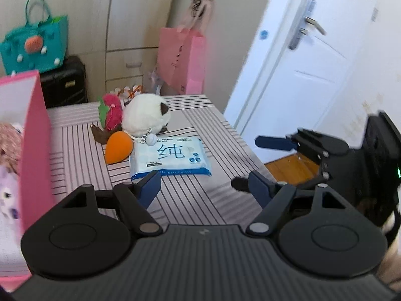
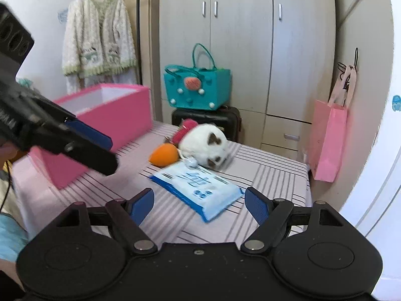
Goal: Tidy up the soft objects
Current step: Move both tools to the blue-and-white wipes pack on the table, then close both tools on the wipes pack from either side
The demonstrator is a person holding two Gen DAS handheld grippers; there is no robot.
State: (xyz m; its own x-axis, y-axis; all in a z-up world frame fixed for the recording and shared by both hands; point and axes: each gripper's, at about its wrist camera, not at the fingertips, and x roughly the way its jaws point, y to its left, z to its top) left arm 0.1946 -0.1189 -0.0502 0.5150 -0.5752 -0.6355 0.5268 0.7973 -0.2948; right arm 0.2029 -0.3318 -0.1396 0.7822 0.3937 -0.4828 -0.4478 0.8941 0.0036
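The left gripper (image 1: 204, 188) hangs nearest, jaws spread wide, holding nothing above the striped table (image 1: 190, 200). The right gripper (image 2: 199, 202) is equally wide apart and empty. At twelve o'clock lies one wipes pack (image 1: 170, 158); beyond it, touching together, one orange carrot plush (image 1: 118, 149), one white plush (image 1: 146, 115), one red plush (image 1: 114, 115). One pink box (image 2: 105, 118) stands at ten o'clock.

Your left gripper (image 1: 204, 188) has a ribbed matte-black body, two round black discs, silver pivot pins and dark blue finger pads (image 1: 149, 188). Your right gripper (image 2: 199, 203) looks the same, with dust specks on its housing; a green light (image 1: 398, 171) glows on its side.
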